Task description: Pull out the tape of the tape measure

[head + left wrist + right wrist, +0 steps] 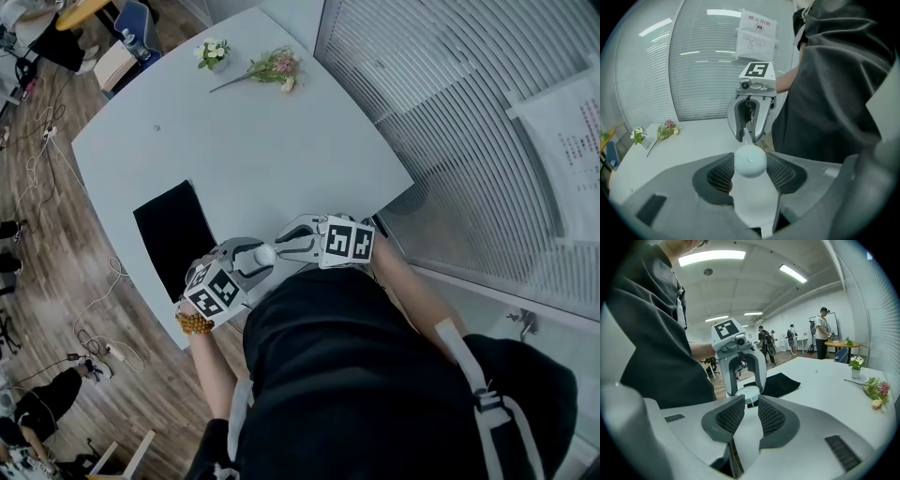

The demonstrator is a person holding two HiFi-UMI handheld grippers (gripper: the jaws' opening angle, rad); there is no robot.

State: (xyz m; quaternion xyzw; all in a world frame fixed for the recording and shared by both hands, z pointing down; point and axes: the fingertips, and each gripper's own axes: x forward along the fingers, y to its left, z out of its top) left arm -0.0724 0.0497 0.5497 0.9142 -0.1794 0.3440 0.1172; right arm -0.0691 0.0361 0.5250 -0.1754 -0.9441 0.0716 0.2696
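Note:
A small round white tape measure [265, 254] hangs just off the near edge of the pale table [262, 141]. My left gripper [262, 258] is shut on it. In the left gripper view the white body [750, 161] sits between the two dark pads. My right gripper [284, 246] faces it from the right, tip to tip. A thin white tab [747, 137] sticks out of the tape measure between the right gripper's fingertips. In the right gripper view the jaws stand with a narrow gap, and the tape measure [749, 393] is just beyond their tips.
A black cloth [173, 230] lies on the table's near left part. A flower sprig [272, 67] and a small vase [213, 52] are at the far end. Window blinds [450, 103] run along the right. Cables lie on the floor at left; several people stand far off.

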